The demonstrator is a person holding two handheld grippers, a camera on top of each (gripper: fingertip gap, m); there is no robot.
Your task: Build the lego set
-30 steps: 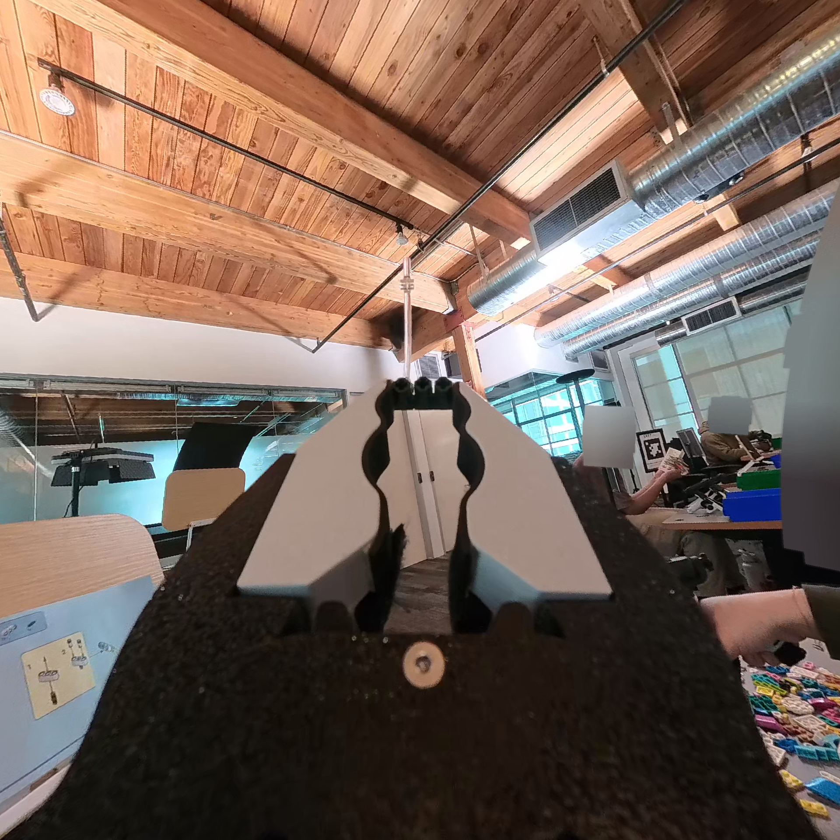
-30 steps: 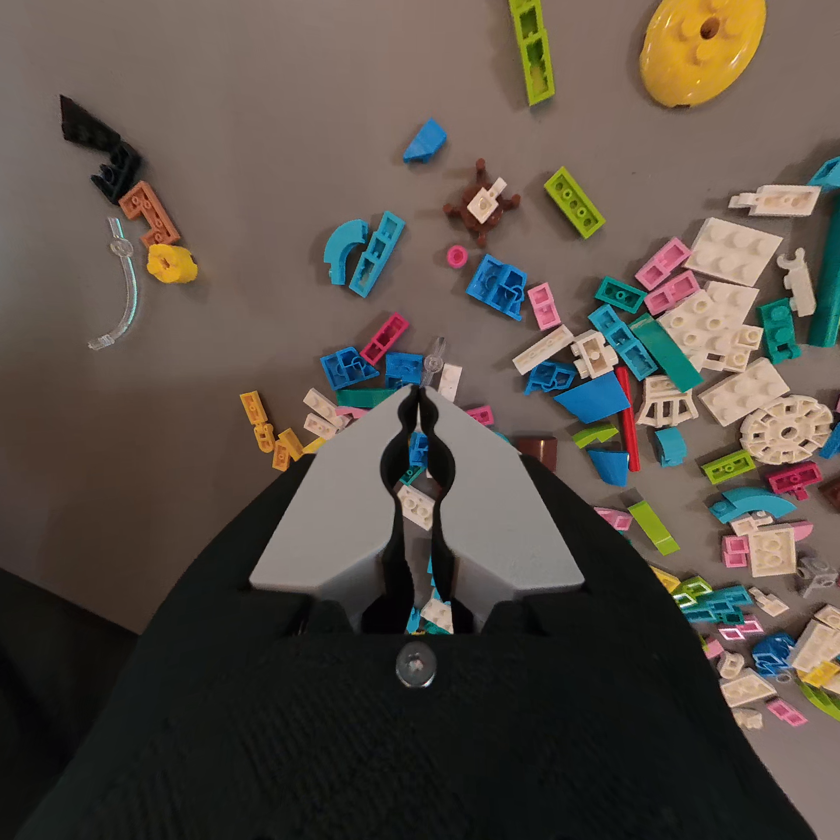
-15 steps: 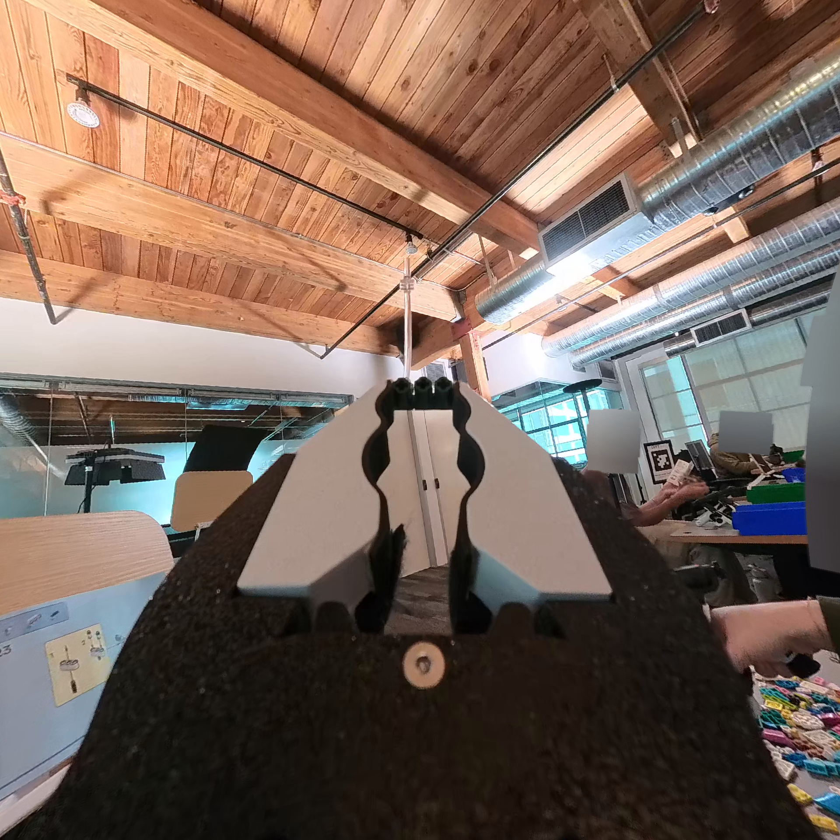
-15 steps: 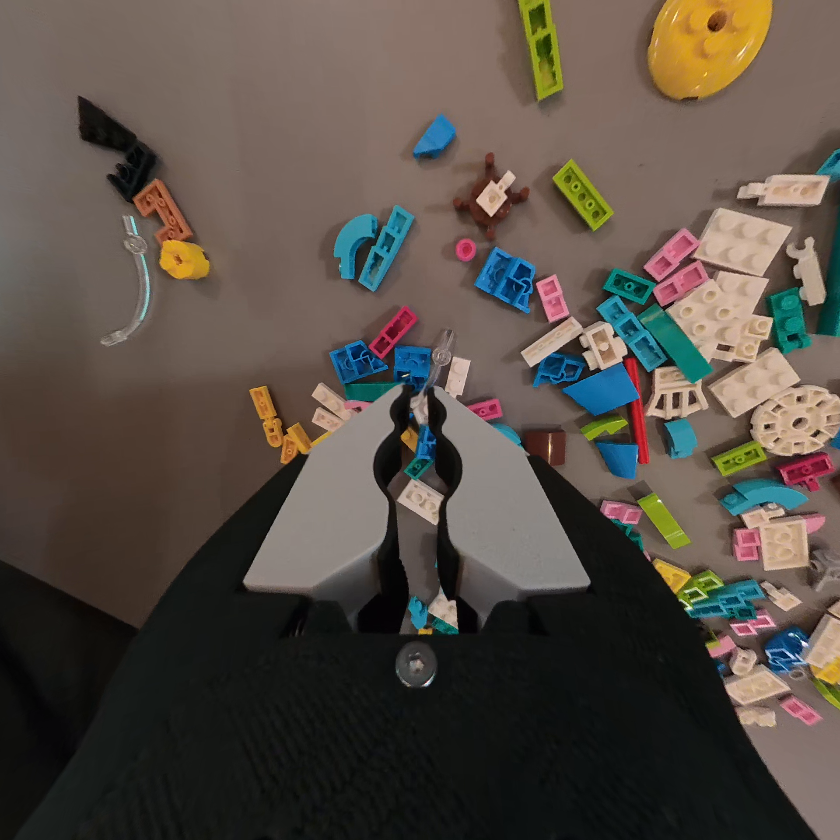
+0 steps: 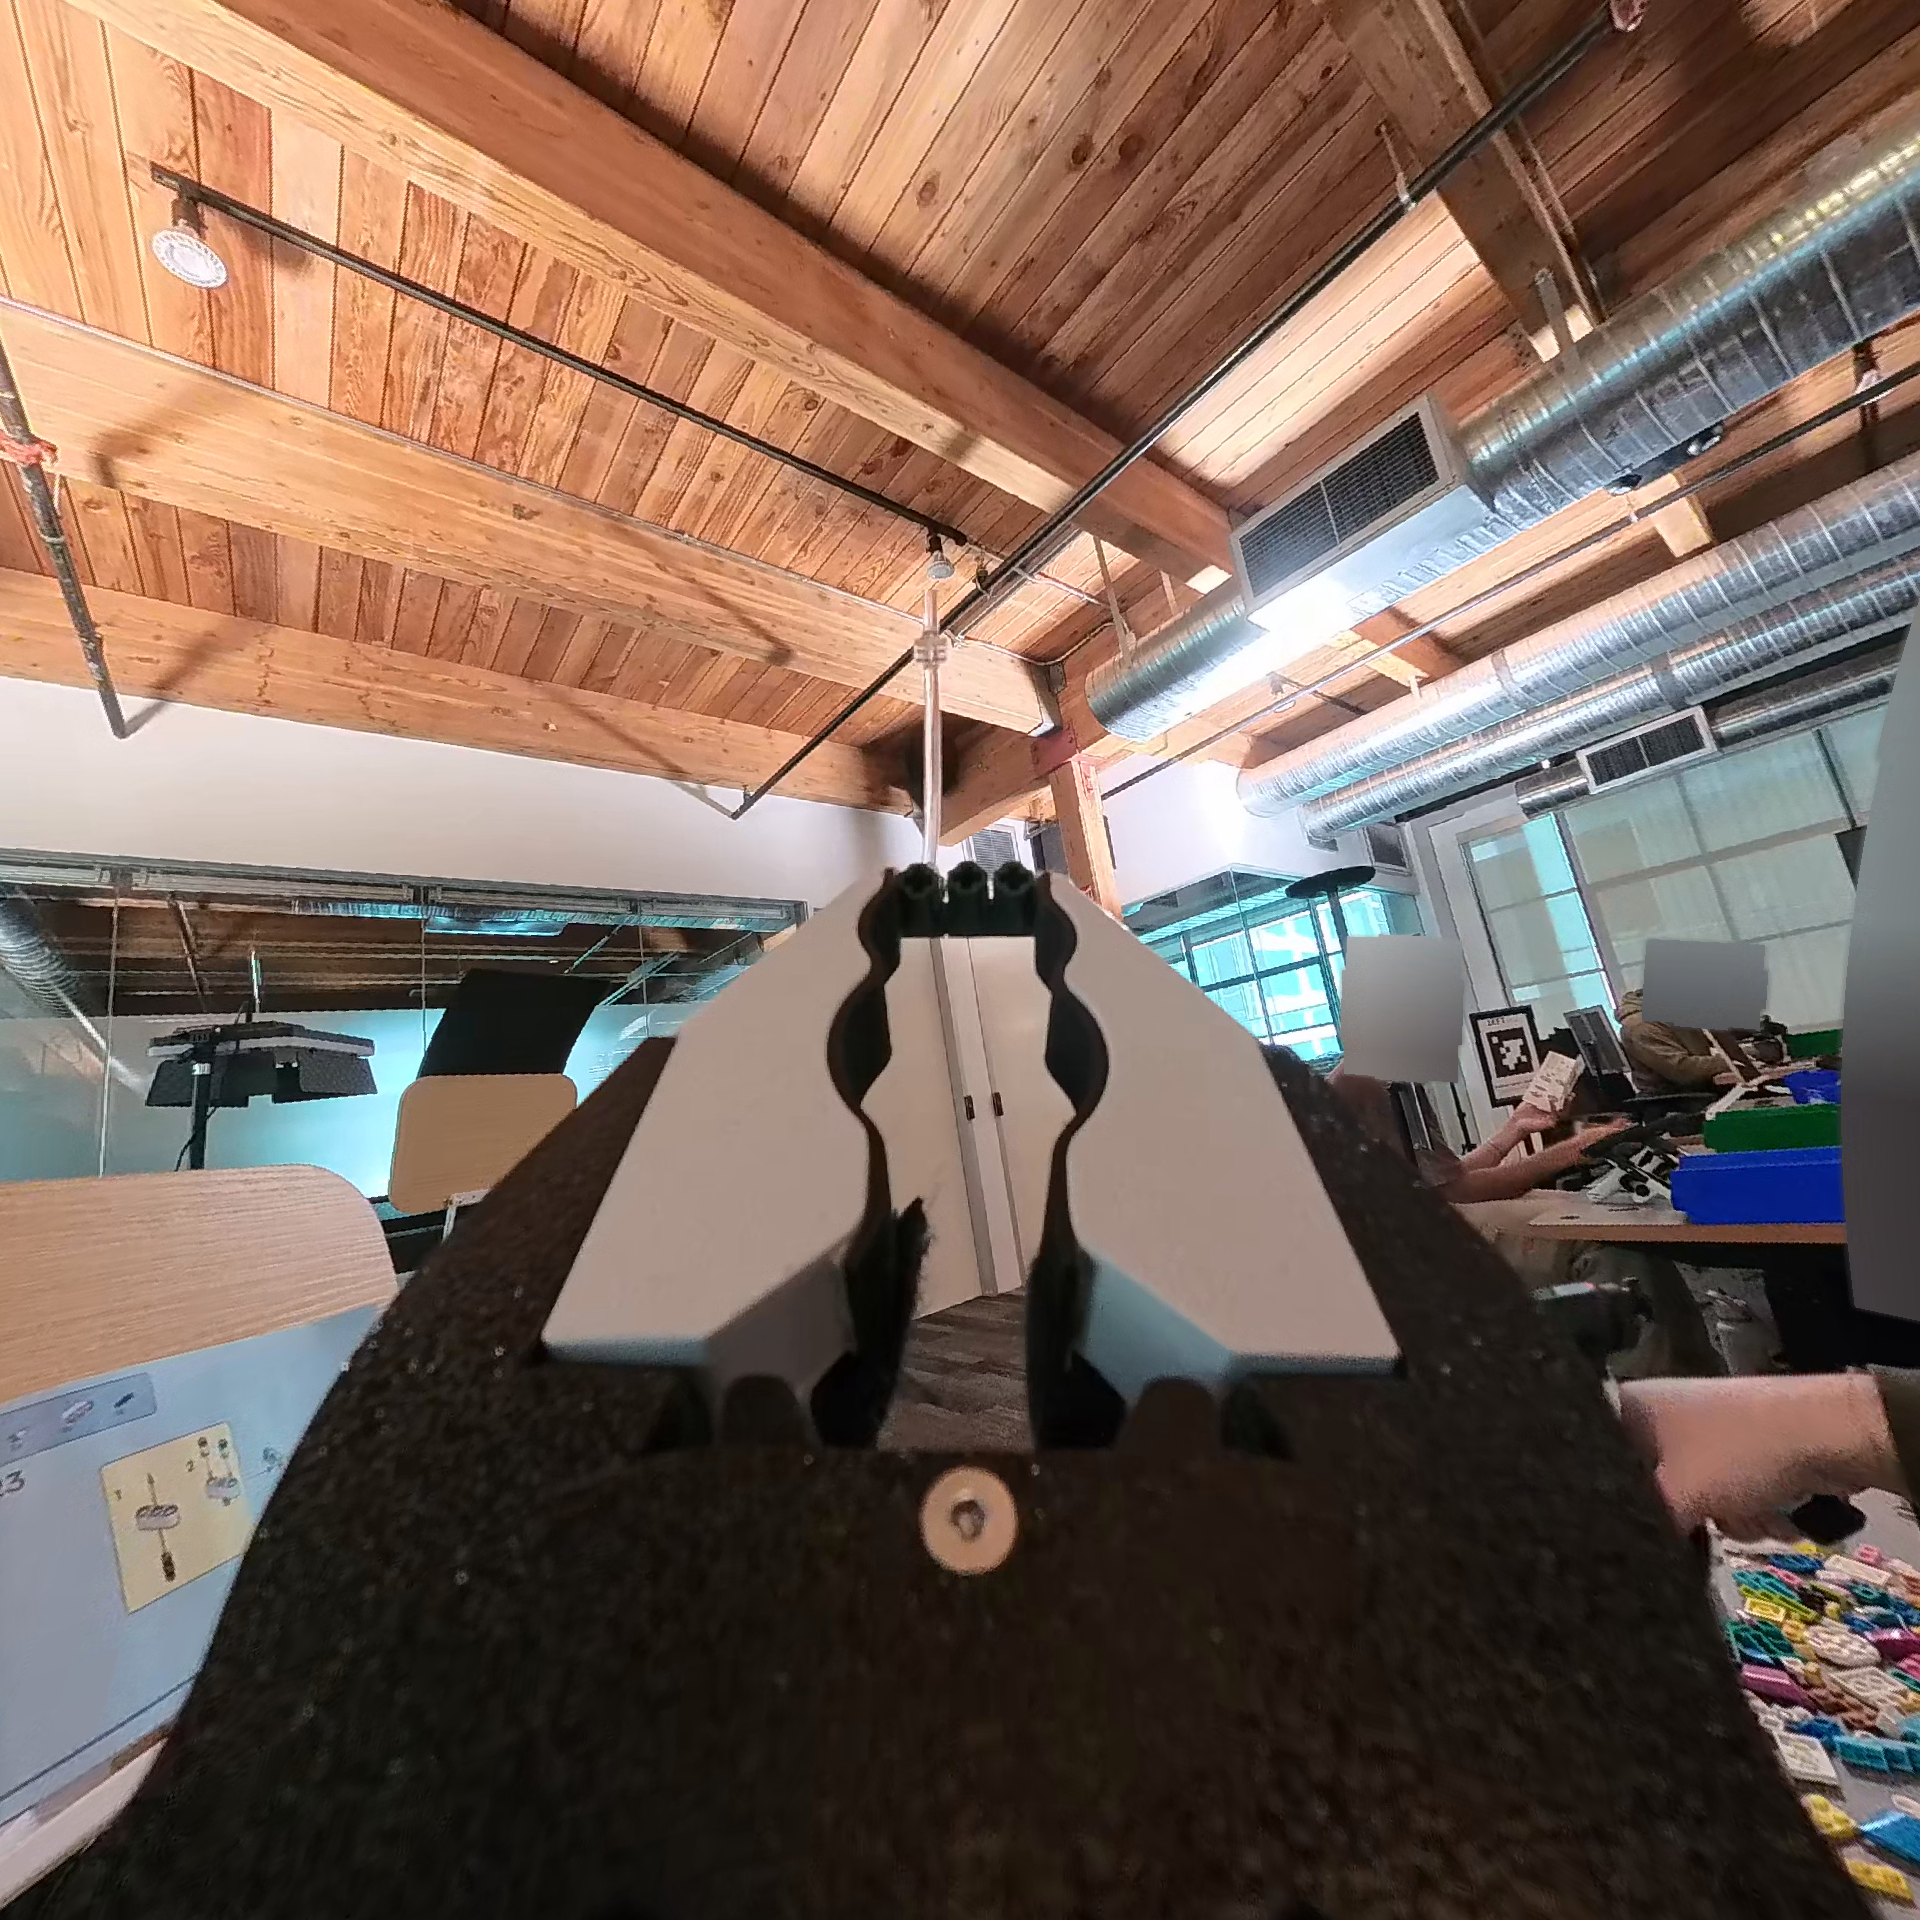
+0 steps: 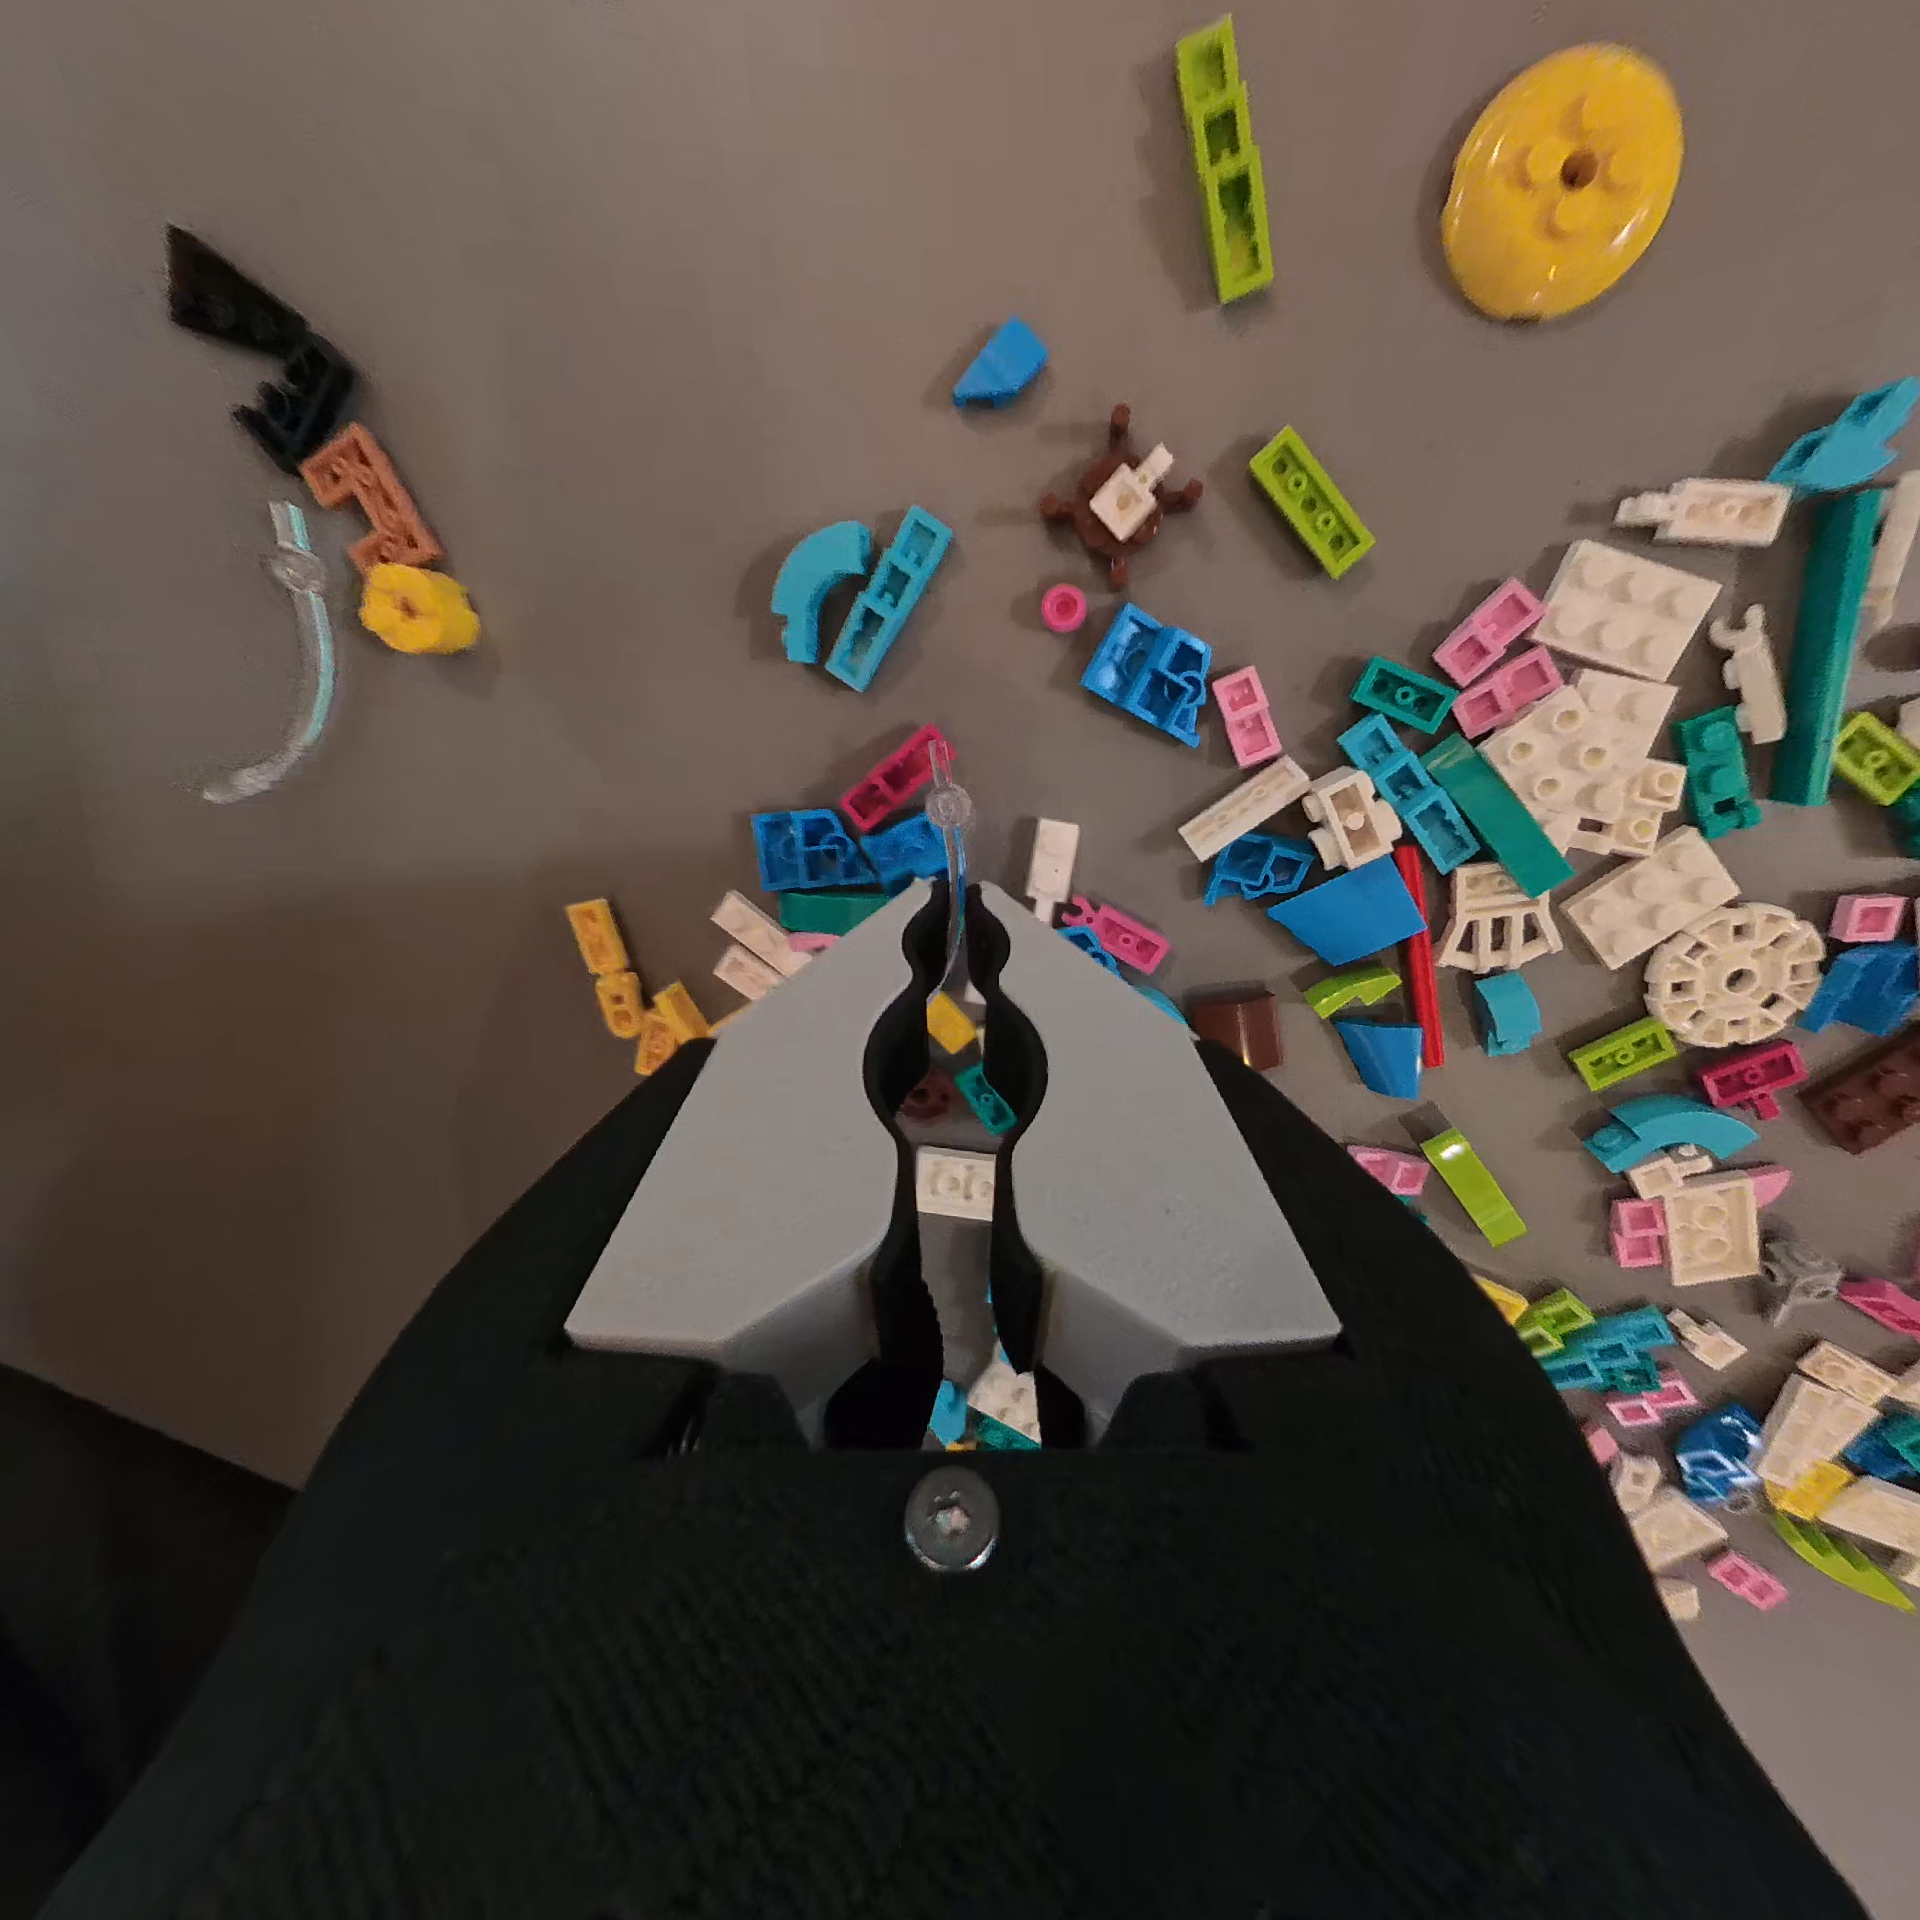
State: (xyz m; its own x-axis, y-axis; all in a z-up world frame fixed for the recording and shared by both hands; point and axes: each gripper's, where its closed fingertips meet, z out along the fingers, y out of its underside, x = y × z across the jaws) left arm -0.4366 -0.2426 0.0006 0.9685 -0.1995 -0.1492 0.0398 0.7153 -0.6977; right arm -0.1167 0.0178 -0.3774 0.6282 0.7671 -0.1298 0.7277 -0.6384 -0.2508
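My left gripper (image 5: 964,896) points up toward the ceiling and is shut on a small black studded brick (image 5: 966,888). A thin clear rod (image 5: 930,717) stands up from the brick's left stud. My right gripper (image 6: 954,896) points down at the grey table (image 6: 623,260) and is shut on a second clear rod (image 6: 951,831), held above the pile of loose bricks (image 6: 1507,790). A third clear curved rod (image 6: 296,644) lies at the left beside a yellow round piece (image 6: 416,613), an orange bracket (image 6: 374,504) and a black piece (image 6: 260,343).
A yellow dish (image 6: 1558,177), a lime long brick (image 6: 1226,156) and a brown wheel piece (image 6: 1122,499) lie at the far side. An instruction booklet (image 5: 135,1517) stands at the left. A hand (image 5: 1766,1455) rests by bricks (image 5: 1829,1662) at the right. People sit at another table (image 5: 1683,1226). My hands' fingertips stand some 55 cm from each other. The yellow round piece (image 6: 416,613) lies some 12 cm from my right tips, 45 cm from my left tips.
My right gripper has lifted away from the pile with the clear rod in its tips. My left gripper has tilted slightly, still holding the black brick with its rod.
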